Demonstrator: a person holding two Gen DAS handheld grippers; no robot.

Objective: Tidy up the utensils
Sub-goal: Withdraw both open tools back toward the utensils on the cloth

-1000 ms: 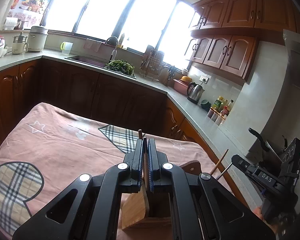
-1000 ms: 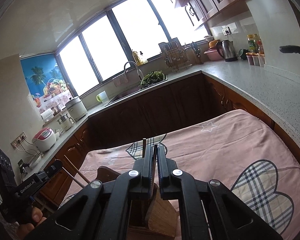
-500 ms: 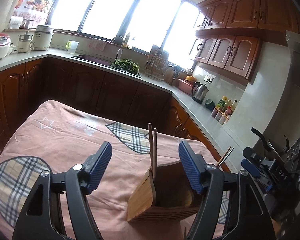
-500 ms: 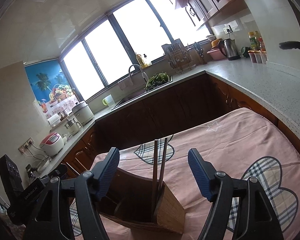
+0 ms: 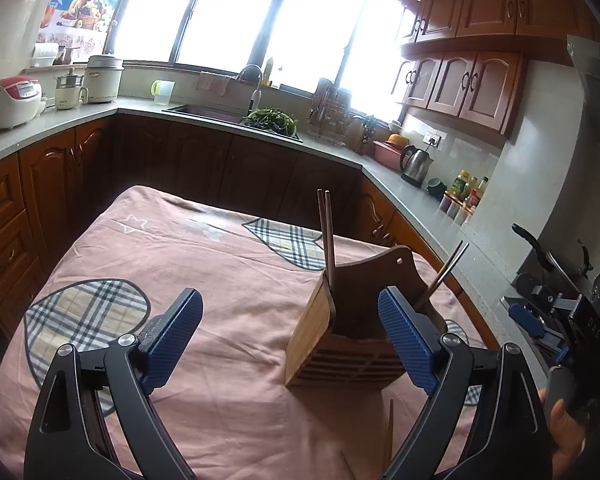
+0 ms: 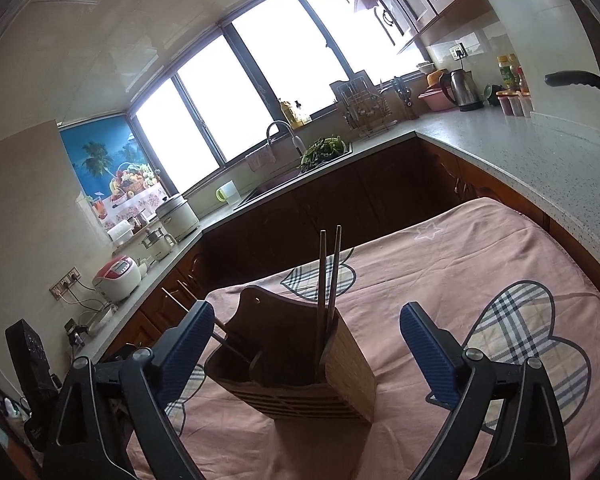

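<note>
Left claw [image 5: 290,338] released, jaws just been opening, nothing gripped. Right claw [image 6: 308,342] released too, jaws just been opening, nothing clamped. Wooden holder [image 5: 350,344] on pink-clothed surface [image 5: 228,280], ahead of both claws. Dark chopstick pair [image 6: 327,280] upright in holder, ahead of right claw; second pair [image 5: 444,276] leaning at holder's far side.

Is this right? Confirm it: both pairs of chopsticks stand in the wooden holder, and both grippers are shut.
Not quite. The chopsticks do stand in the wooden holder, but both wrist views show the left gripper and right gripper open, holding nothing.
</note>
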